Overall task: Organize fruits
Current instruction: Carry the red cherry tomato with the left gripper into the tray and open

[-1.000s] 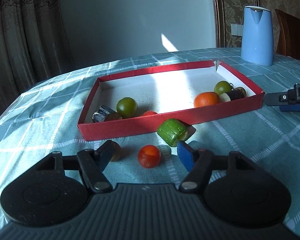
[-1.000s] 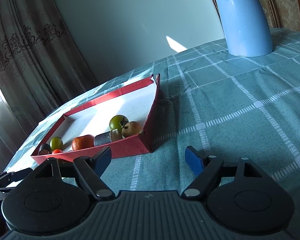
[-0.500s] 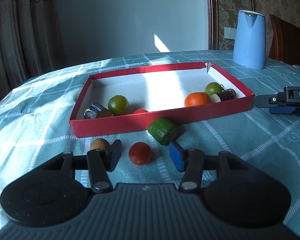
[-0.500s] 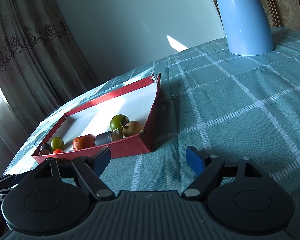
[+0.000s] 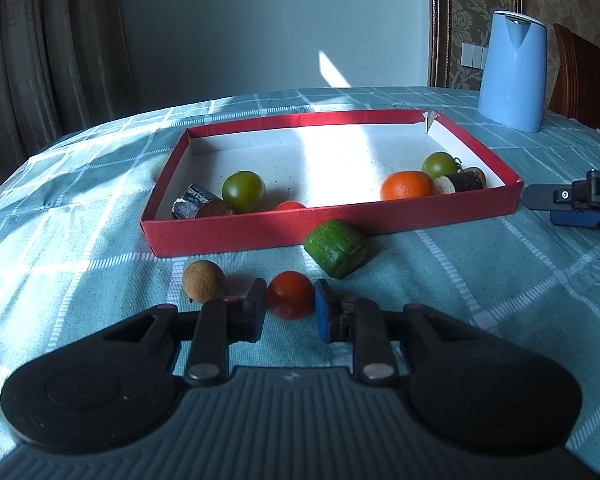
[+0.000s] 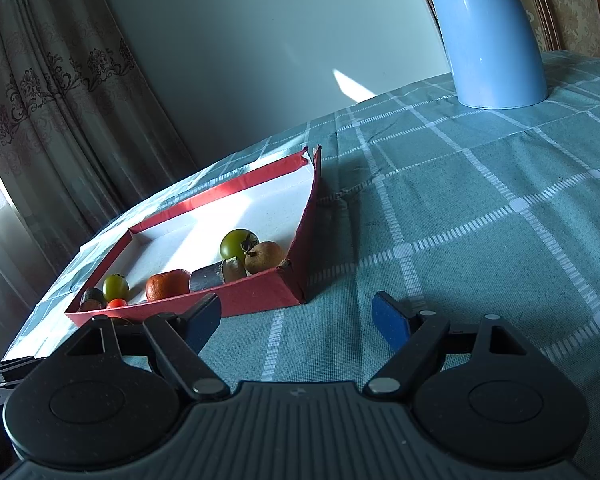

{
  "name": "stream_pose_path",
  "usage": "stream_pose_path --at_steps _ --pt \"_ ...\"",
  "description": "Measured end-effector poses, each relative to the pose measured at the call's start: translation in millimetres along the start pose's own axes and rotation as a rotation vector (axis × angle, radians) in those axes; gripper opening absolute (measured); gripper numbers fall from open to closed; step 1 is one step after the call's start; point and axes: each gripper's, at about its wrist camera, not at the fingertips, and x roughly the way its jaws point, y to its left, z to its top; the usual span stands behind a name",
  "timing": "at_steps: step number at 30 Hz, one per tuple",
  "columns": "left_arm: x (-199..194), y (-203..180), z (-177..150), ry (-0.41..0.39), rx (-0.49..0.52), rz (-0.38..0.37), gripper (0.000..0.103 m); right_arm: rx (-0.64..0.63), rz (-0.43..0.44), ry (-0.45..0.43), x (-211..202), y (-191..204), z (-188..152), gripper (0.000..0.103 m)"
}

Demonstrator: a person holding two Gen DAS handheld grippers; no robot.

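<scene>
Closed since a second ago: left gripper (image 5: 290, 308), both pads now pinching the red tomato (image 5: 290, 294) on the teal checked cloth (image 5: 480, 280), in front of the red tray (image 5: 332, 226).

Left of that tomato, near the tray's front wall: a brown round fruit (image 5: 203, 281), apart from the fingers. Right of it, just before the same wall: a green chunk (image 5: 336, 253). Inside the tray: a dark log piece, green tomato (image 5: 243, 191), orange (image 5: 407, 185), second green tomato. Far right behind the tray: blue kettle (image 5: 512, 72).

Right of the tray: right gripper (image 6: 298, 322), fingers spread wide over bare cloth, holding nothing.
</scene>
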Motion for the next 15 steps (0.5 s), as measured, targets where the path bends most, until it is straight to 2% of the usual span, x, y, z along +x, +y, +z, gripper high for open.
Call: stream_pose_path --at_steps 4,15 --pt "-4 -2 0 -0.015 -0.003 0.042 0.023 0.003 0.004 0.000 0 0 -1 0.083" --pt "-15 -6 1 -0.060 -0.025 0.080 0.023 0.004 0.004 0.000 0 -1 0 0.084"
